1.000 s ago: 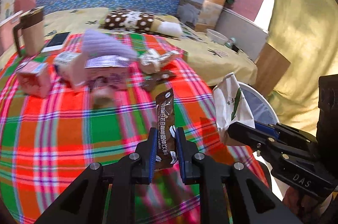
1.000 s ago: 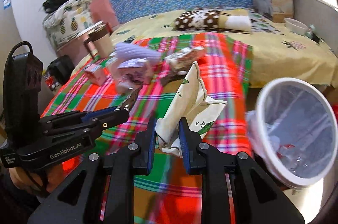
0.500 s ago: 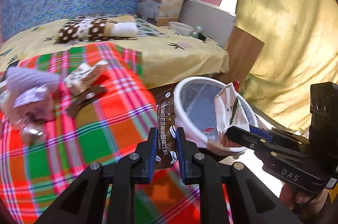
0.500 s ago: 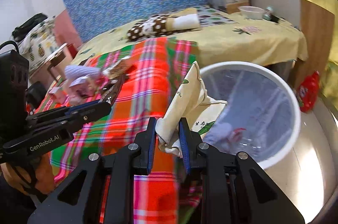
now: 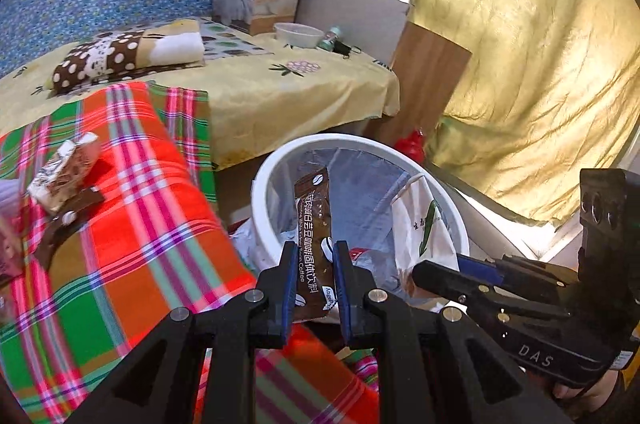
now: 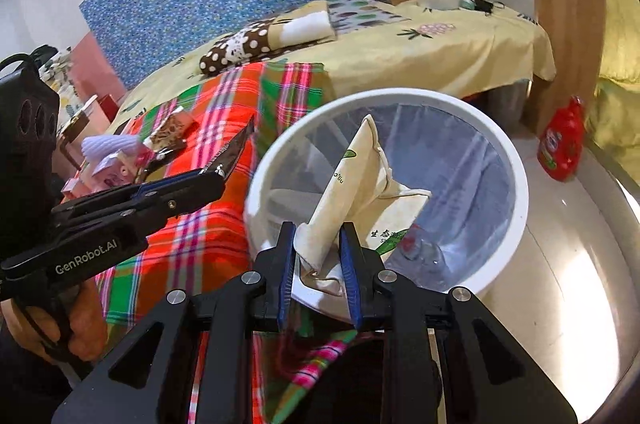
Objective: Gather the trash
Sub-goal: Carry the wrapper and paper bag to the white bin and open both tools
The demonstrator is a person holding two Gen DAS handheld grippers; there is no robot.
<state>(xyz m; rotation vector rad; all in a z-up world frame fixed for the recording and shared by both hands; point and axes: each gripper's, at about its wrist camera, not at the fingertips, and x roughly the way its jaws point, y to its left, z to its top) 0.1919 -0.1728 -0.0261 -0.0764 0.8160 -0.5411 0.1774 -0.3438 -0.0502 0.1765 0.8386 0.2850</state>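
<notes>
Over the white trash bin (image 5: pixel 260 184): left gripper (image 5: pixel 314 288) pinches a brown coffee sachet (image 5: pixel 314 220); right gripper (image 6: pixel 318 260) pinches a crumpled cream paper bag (image 6: pixel 356 184). Plaid blanket's (image 5: pixel 132 224) edge beside the bin.

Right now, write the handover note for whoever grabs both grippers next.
Left gripper: shut on the brown coffee sachet, at the white bin.
Right gripper: shut on the cream paper bag, over the bin's mouth.
Done: both pieces lifted off the plaid blanket.
Left: release both into the bin, then fetch the wrappers on the blanket.
</notes>
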